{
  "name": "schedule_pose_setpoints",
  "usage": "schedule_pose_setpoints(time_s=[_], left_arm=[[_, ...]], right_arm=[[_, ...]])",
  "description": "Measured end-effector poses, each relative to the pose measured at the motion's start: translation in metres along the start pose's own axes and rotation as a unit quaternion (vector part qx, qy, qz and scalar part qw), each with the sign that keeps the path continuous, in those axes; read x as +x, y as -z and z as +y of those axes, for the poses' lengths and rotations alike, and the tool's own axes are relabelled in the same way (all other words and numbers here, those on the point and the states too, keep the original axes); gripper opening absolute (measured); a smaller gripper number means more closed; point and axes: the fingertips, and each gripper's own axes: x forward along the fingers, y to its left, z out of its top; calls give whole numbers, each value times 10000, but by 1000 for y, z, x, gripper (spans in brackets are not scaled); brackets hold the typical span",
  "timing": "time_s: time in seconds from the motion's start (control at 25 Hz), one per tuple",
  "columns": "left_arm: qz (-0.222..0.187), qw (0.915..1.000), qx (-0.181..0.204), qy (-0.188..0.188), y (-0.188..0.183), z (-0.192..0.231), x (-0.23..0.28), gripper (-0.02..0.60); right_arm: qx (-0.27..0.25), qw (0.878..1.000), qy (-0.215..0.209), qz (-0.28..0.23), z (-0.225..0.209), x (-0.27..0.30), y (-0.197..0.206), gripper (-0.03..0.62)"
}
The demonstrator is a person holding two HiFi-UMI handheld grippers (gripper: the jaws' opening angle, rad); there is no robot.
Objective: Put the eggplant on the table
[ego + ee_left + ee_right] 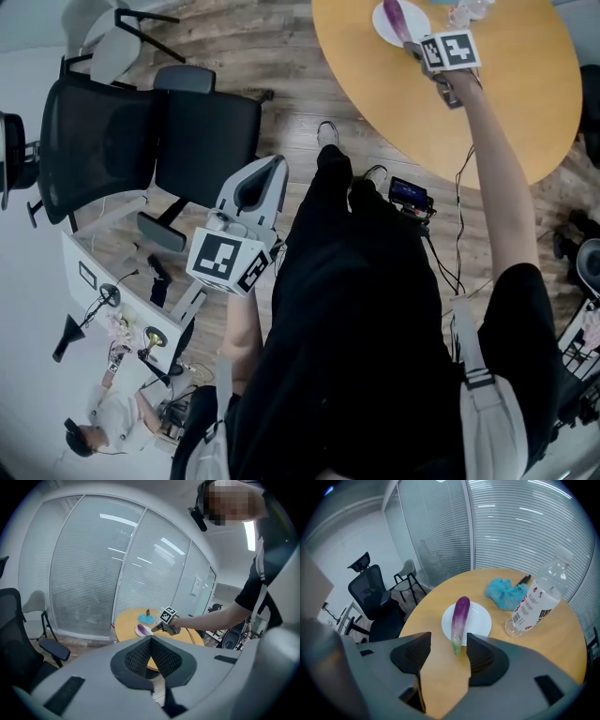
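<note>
A purple eggplant [460,616] with a green stem end lies on a white plate [480,620] on the round wooden table [436,681]. My right gripper [449,644] is open, and the eggplant's stem end sits between its fingertips without being squeezed. In the head view the eggplant [395,17] and plate [417,17] lie at the table's far side, with the right gripper [414,45] reaching to them. My left gripper [265,176] hangs low beside my legs, away from the table, and its jaws [151,640] are shut on nothing.
A clear water bottle [536,599] stands right of the plate, with a blue cloth [505,594] behind it. Black office chairs [141,141] stand left of me. A small device with cables [410,194] lies on the floor by the table edge [450,155].
</note>
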Motion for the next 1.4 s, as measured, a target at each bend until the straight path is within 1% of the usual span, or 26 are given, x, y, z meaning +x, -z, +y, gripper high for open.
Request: schedule_pose_setpoints(time_s=[0.16, 0.32, 0.44, 0.56, 0.68, 0.76, 0.84, 0.96, 1.08, 1.28, 1.4], left_arm=[[-166, 9996, 118, 210, 0, -22, 0, 11], [-206, 9983, 248, 480, -3, -49, 10, 11], [-249, 9961, 429, 727, -9, -70, 19, 11], [-304, 9933, 598, 940, -15, -89, 25, 11], [-297, 9906, 713, 1127, -16, -107, 35, 11], [-264, 9883, 780, 1283, -17, -122, 42, 11], [-230, 9856, 869, 1431, -17, -137, 46, 11], [-191, 9823, 977, 1587, -16, -153, 50, 11], [-207, 9808, 1000, 1662, -17, -162, 55, 11], [-198, 9805, 993, 1685, -19, -172, 55, 11], [-186, 9789, 1055, 1738, -21, -177, 56, 11]], right_arm=[[-217, 9994, -59, -271, 9, -50, 4, 245], [-317, 9973, -176, -637, 17, -101, 14, 245], [-280, 9949, -274, -930, 23, -141, 24, 245], [-128, 9904, -511, -1282, 38, -179, 32, 245], [-171, 9859, -636, -1535, 51, -213, 43, 239], [-196, 9830, -587, -1727, 52, -235, 51, 222], [-167, 9802, -519, -1902, 51, -255, 59, 179], [-115, 9773, -498, -2058, 51, -277, 72, 155], [-114, 9726, -474, -2271, 53, -301, 80, 132], [-92, 9580, -384, -2841, 59, -344, 92, 79], [11, 9477, -387, -3167, 63, -368, 96, 65]])
